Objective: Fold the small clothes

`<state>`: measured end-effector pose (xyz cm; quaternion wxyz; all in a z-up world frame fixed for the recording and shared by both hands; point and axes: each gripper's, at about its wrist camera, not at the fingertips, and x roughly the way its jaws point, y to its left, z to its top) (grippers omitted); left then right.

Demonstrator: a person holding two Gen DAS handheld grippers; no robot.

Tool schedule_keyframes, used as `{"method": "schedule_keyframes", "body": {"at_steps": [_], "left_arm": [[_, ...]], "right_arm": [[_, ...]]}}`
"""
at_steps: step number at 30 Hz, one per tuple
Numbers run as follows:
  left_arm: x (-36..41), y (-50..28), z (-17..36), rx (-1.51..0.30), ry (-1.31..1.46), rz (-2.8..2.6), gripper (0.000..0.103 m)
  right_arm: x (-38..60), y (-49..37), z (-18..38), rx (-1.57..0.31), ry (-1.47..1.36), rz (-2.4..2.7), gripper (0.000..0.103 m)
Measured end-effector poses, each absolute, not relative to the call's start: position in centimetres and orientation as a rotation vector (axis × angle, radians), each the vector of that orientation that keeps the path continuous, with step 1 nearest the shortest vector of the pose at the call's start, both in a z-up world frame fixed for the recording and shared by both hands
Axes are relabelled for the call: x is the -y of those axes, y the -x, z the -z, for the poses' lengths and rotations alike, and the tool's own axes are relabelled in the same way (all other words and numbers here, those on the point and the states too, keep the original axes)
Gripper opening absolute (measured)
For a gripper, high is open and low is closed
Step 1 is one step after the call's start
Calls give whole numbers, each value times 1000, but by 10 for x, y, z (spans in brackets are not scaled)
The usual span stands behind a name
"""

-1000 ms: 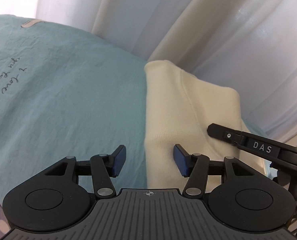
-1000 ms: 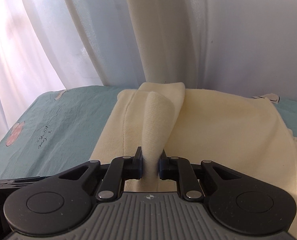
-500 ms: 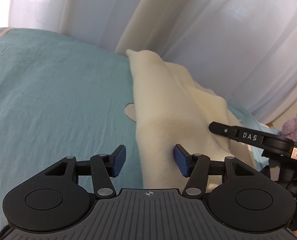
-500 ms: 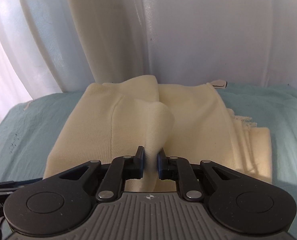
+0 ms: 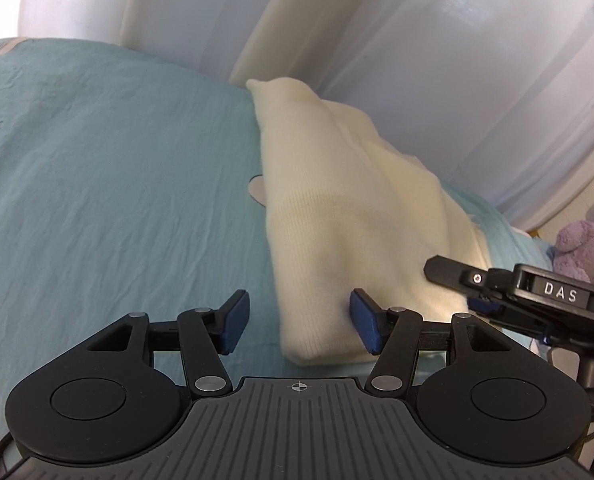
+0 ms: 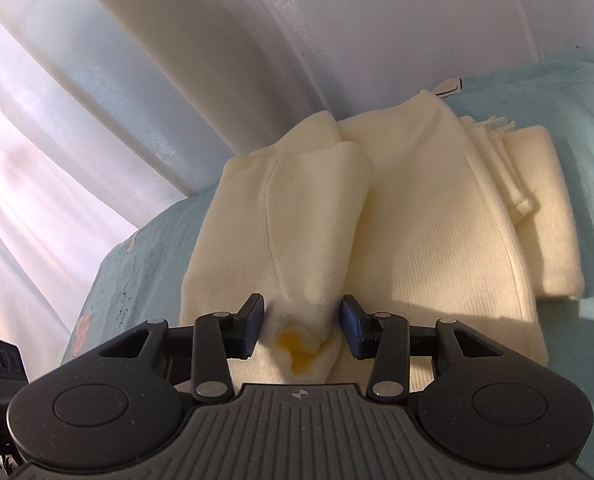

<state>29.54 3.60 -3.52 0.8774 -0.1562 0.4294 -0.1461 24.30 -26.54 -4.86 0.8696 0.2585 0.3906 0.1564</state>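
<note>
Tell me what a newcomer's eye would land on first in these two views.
The cream knit garment, part-folded in layers on the teal bedsheet before pale curtains. Next, the right gripper, whose jaws have just been opening; a bunched fold with a yellow spot lies loose between them. At the left view's right edge sits a purple plush toy.

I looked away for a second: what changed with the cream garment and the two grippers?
The right gripper has just been opening and let go of the cream garment's fold, which now lies loose between its pads. The left gripper stays open, empty, at the garment's near edge on the teal sheet.
</note>
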Motion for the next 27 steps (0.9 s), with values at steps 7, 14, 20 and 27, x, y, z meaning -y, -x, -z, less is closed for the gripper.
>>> {"method": "schedule_keyframes", "body": {"at_steps": [7,14,20,27], "left_arm": [[-36,-289,31,-902,329,292,61],[-43,-289,28,-890,334,263,61],[-51,-291,27,-892,353,252,61],[-48,-316,25,-888,380,270,61]], "right_arm": [[255,-240,54,-824,-571,-334,12],[279,-241,72,-880,-729,-302,11],[271,-251,40,-820,-572,-352,37],[290,-317,62,-883,-780,-361,38]]}}
